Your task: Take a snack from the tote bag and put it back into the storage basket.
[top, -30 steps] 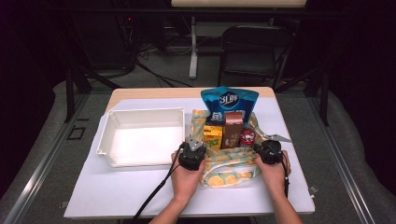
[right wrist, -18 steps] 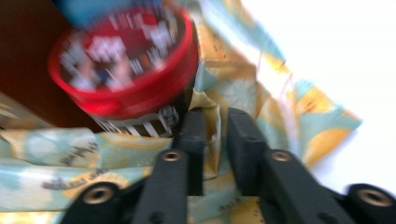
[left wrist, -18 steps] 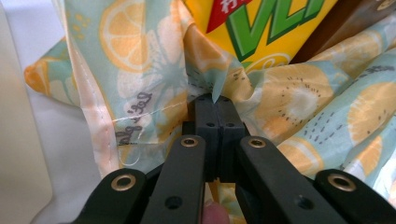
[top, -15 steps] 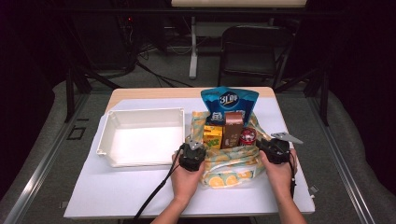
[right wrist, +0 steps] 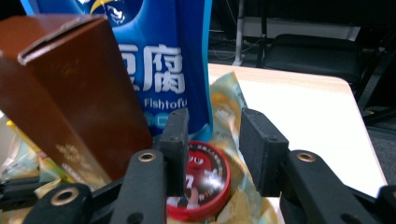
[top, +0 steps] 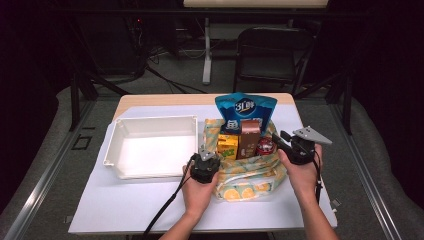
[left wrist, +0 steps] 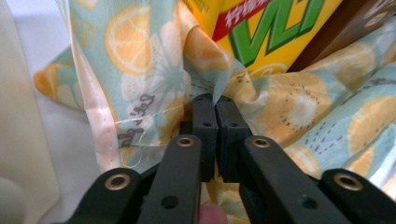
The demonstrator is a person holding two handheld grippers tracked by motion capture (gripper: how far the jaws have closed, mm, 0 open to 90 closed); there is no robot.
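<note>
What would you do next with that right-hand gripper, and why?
Probably lower the right gripper over the red tin and close on it. Its jaws have just been opening with nothing between them, the tin sits right below, and the left gripper is pinching the fruit-print bag.

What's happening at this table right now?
A person works a fruit-print bag full of snacks with two handheld grippers. The left gripper is shut on the bag's edge. The right gripper, its jaws just opening with nothing pinched between them, hovers over a red tin. A white tray sits beside the bag.
</note>
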